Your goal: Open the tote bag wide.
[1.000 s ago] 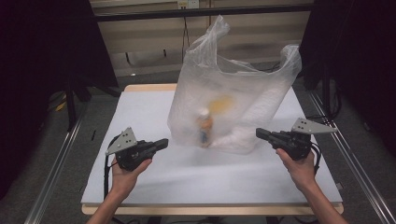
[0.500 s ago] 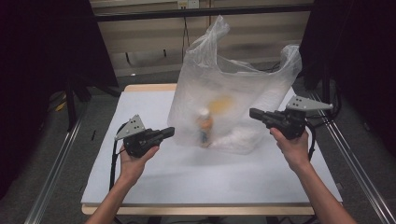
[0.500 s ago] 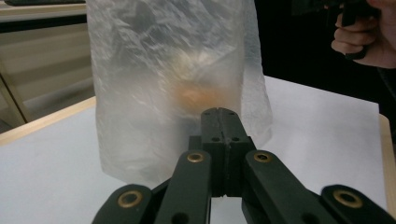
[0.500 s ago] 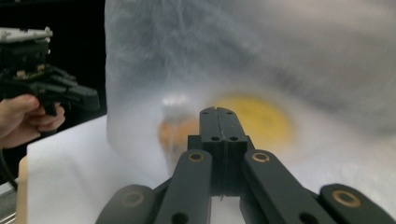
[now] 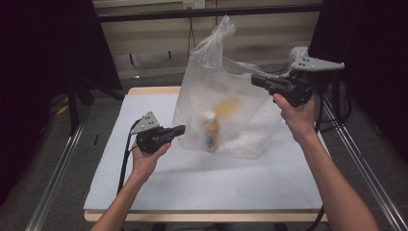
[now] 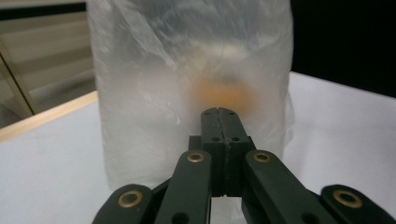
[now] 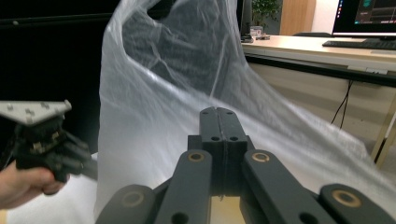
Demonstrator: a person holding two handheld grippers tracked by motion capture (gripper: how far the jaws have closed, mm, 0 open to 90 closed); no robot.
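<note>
Translucent white plastic made up the bag (image 5: 226, 96), which stood upright at the middle of the white table (image 5: 202, 183), its crumpled handles rising toward twelve o'clock. Through the cloudy film you could make out a small bottle (image 5: 210, 130) with a white cap and orange band standing on the bag's floor, an orange blur (image 5: 228, 106) above it and something pale (image 5: 240, 142) at about four o'clock from the bottle; none of these was sharp enough to name further.

Your left gripper (image 5: 179, 129) sat at nine o'clock from the bag, low over the table, its jaws pressed flat together with nothing between them and their tips just beside the bag's lower wall; whether they touched the film could not be told. In the left gripper view the bag (image 6: 187, 70) rose straight ahead of the closed jaws.

Your right gripper (image 5: 254, 80) was held high at two o'clock, jaws likewise closed on nothing, tips against or just beside the bag's upper shoulder.
</note>
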